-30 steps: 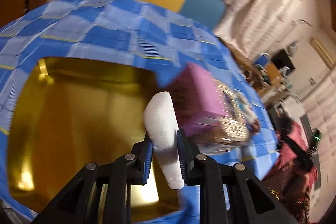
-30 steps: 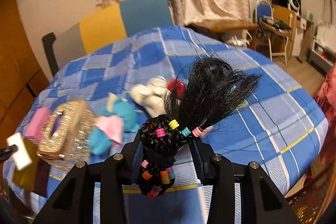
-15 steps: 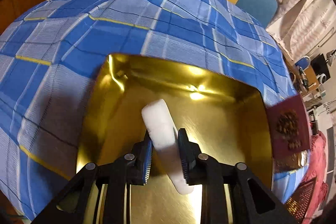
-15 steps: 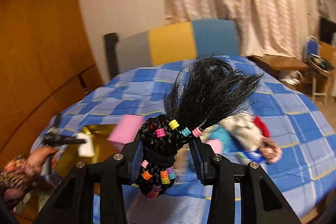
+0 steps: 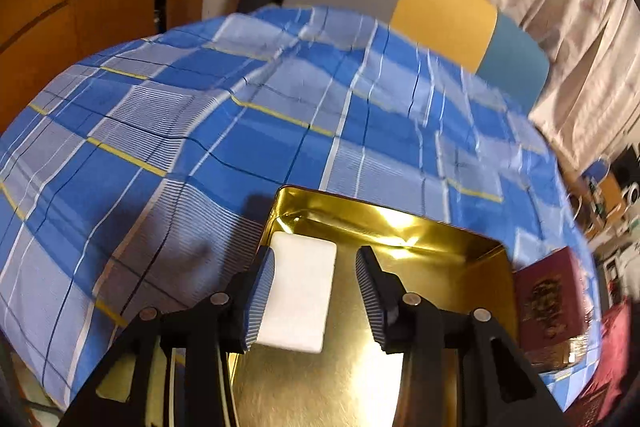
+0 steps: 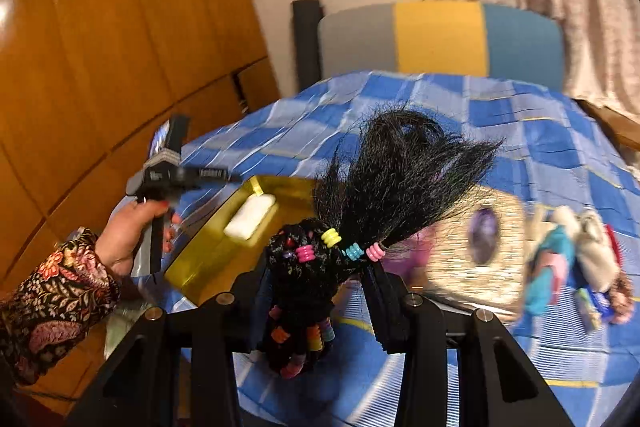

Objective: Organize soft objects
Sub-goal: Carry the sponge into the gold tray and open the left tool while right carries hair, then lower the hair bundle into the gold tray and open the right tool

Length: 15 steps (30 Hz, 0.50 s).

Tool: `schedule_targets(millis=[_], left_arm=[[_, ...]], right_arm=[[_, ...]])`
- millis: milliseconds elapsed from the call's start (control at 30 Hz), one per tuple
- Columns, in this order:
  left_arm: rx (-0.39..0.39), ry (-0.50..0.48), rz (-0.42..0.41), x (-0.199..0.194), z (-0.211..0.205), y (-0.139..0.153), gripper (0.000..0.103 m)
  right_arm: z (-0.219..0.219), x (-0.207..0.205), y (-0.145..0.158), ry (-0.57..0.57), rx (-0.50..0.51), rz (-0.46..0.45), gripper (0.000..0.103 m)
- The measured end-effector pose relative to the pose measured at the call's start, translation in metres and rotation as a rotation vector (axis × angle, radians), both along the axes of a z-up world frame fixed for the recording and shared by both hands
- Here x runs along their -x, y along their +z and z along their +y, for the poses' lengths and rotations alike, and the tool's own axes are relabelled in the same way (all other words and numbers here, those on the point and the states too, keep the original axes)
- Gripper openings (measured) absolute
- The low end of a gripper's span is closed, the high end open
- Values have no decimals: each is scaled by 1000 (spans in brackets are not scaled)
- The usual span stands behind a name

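Done: white sponge [image 5: 298, 291] lies in gold tin [image 5: 472, 267]; left gripper [image 5: 316, 291] jaws just opened, half-wide.
Left: right gripper [image 6: 320, 291] jaws clamp beaded black hairpiece [image 6: 384, 195]; plush toys [image 6: 576, 259] wait at 3 o'clock.

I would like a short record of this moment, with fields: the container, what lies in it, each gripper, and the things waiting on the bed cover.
container: gold tin, open, on the blue checked cover
inside: white pad, lying flat near the tin's left wall
left gripper: jaws have just been opening; the pad lies between them, apparently released
right gripper: shut on black hair bundle with coloured beads
waiting: glittery gold item, blue and pink soft toy
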<state>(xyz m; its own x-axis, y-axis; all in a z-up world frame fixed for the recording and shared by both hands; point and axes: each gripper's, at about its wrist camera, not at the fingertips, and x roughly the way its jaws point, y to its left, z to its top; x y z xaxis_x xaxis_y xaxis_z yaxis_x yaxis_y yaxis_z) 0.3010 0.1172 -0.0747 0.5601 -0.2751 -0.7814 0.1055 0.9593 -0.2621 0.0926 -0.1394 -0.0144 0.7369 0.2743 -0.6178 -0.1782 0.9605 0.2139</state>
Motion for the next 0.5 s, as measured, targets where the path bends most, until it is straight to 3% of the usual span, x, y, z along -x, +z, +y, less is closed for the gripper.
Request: schedule_targets(millis=[233, 500], left_arm=[[30, 82, -115, 67, 17, 19, 43], [117, 190, -152, 127, 42, 14, 43]], right_arm=[[52, -50, -33, 120, -13, 99, 42], [97, -126, -95, 156, 46, 267, 42]])
